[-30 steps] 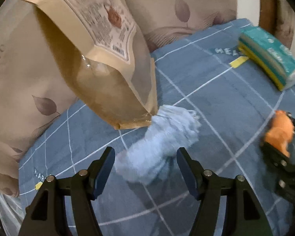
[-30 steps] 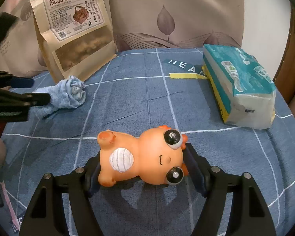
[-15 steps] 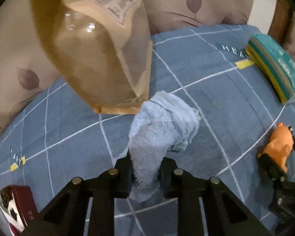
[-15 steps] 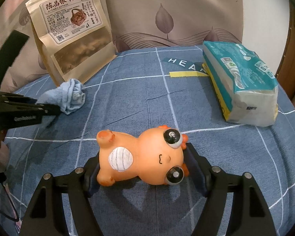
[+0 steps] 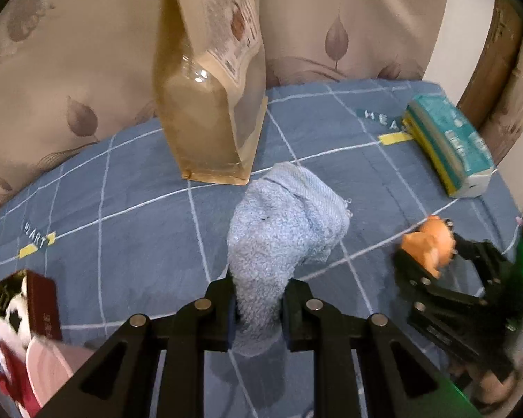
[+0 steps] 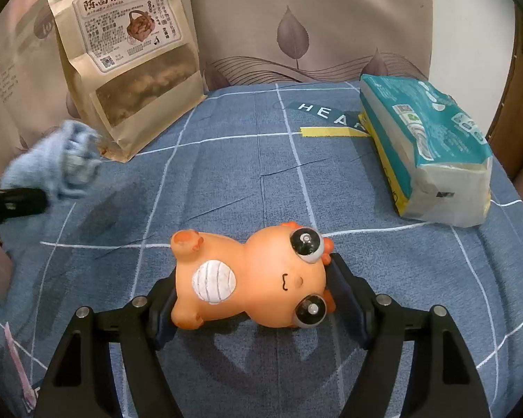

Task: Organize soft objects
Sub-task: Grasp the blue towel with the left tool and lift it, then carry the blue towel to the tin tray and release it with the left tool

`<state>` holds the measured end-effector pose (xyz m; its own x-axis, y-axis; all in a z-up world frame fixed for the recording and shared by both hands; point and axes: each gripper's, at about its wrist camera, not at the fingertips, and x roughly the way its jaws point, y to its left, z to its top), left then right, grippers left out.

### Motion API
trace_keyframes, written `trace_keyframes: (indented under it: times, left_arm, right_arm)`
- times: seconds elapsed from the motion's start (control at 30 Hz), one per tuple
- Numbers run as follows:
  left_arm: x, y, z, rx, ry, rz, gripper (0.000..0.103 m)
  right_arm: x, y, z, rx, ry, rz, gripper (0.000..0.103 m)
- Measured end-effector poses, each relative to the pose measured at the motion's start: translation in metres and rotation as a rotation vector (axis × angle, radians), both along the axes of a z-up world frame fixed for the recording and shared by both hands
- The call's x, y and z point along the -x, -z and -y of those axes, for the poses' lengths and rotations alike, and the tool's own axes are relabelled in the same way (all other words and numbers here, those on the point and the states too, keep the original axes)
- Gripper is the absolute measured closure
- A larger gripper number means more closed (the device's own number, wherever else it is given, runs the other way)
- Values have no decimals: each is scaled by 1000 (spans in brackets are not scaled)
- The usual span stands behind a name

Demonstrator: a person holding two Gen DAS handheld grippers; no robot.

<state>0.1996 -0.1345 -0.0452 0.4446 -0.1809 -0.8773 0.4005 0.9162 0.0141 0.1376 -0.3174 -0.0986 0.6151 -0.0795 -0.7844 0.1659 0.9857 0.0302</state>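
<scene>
A light blue towel (image 5: 286, 230) hangs crumpled from my left gripper (image 5: 258, 299), which is shut on its lower end and holds it just off the blue checked bedsheet (image 6: 244, 160). In the right wrist view the towel (image 6: 62, 167) is a blur at the far left, in front of the snack bag. My right gripper (image 6: 252, 289) is shut on an orange squeaky toy animal (image 6: 254, 278), which lies sideways between the pads. From the left wrist view, that toy (image 5: 429, 244) and the right gripper (image 5: 432, 261) are at the right.
A tall kraft snack bag (image 6: 132, 62) leans on the patterned headboard at the back left. A teal tissue pack (image 6: 425, 149) lies at the back right. A dark red box (image 5: 38, 306) with a plush sits at the near left edge.
My left gripper closed on the towel, then lifted it and drew it back from the snack bag. The right gripper and the orange toy have not moved.
</scene>
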Motion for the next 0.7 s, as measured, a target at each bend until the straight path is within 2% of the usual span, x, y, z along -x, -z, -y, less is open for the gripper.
trace_keyframes:
  times: [0.23,0.3,0.4,0.5,0.7]
  left_arm:
    - [33,-49,-44,77,-47,45,84]
    - [39,-61,-60,79,-63,63,84]
    - [45,-77,-91,72,-95,84,84]
    - [48,-87,-127,34,-142,116,84]
    - [39,-90,-212,-29,-296,124,84]
  right_arm:
    - [-1,1,-2,13,-1,-3,30]
    - [-2,1,-2,18,-2,-4,30]
    - [-2,1,-3,22,-2,-5,30]
    - [-2,1,-3,28,-4,-5,30]
    - [-5,2,-5,47,-4,-13,30]
